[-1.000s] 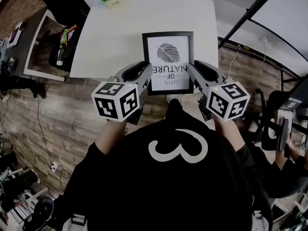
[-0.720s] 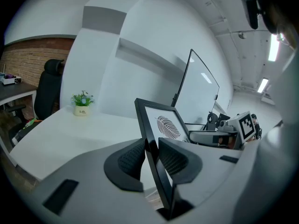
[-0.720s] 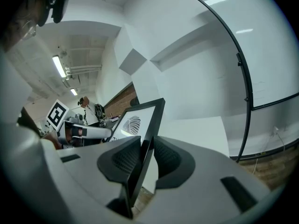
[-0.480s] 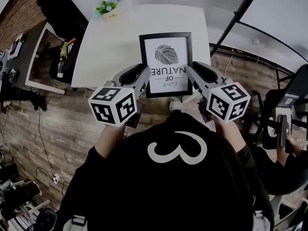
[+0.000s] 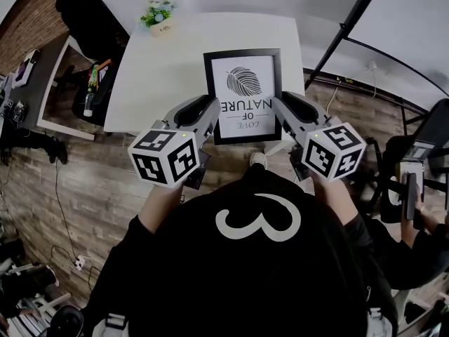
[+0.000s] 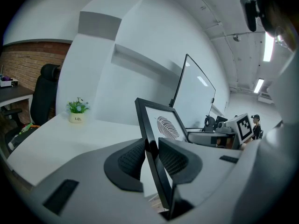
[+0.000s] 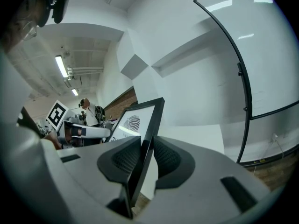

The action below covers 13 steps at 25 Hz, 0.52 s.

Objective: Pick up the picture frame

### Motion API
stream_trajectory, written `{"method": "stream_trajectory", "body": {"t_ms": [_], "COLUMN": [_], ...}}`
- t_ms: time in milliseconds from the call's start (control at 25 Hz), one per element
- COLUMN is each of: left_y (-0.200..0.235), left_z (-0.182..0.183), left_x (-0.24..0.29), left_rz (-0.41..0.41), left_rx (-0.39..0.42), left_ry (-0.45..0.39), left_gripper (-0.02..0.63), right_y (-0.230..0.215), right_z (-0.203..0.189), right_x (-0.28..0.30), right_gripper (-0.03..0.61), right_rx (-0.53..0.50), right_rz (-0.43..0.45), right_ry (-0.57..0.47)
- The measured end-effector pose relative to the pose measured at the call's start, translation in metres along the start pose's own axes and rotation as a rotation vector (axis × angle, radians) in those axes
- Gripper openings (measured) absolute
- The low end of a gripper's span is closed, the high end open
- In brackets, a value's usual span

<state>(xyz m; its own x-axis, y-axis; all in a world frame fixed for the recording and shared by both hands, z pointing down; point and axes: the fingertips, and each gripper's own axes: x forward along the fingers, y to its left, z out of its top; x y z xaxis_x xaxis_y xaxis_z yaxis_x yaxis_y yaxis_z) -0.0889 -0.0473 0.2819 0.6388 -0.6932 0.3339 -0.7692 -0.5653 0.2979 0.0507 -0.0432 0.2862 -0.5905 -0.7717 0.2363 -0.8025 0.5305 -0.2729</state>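
A black picture frame [image 5: 243, 95] with a leaf print hangs in the air above the near edge of the white table [image 5: 165, 62]. My left gripper [image 5: 212, 112] is shut on the frame's left side bar, and the right gripper [image 5: 276, 109] is shut on the right bar. In the left gripper view the picture frame [image 6: 154, 139] stands edge-on, with the left gripper [image 6: 150, 158] pressing its ribbed pads on both faces. The right gripper view shows the same: the picture frame [image 7: 145, 139] sits upright, clamped in the right gripper [image 7: 147, 158].
A small potted plant [image 5: 158, 14] stands at the table's far left corner. A black chair [image 5: 88, 9] and a side desk [image 5: 52, 69] with bottles are to the left. A black-framed whiteboard [image 5: 400, 20] leans at the right. Wood floor lies below the grippers.
Both grippers have risen a little with the frame between them; the frame now sits slightly higher against the table. The grip looks the same.
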Motion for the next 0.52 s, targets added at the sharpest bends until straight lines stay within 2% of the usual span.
{"method": "stream_trajectory", "body": {"t_ms": [520], "left_y": [0.008], "left_z": [0.013], "left_x": [0.041], "left_rz": [0.027], "left_rx": [-0.045], "left_ry": [0.024], "left_gripper": [0.098], "right_y": [-0.040], "right_z": [0.010], "right_x": [0.022], "right_gripper": [0.100], "right_rx": [0.020], "right_rz": [0.035], "right_ry": [0.048]}}
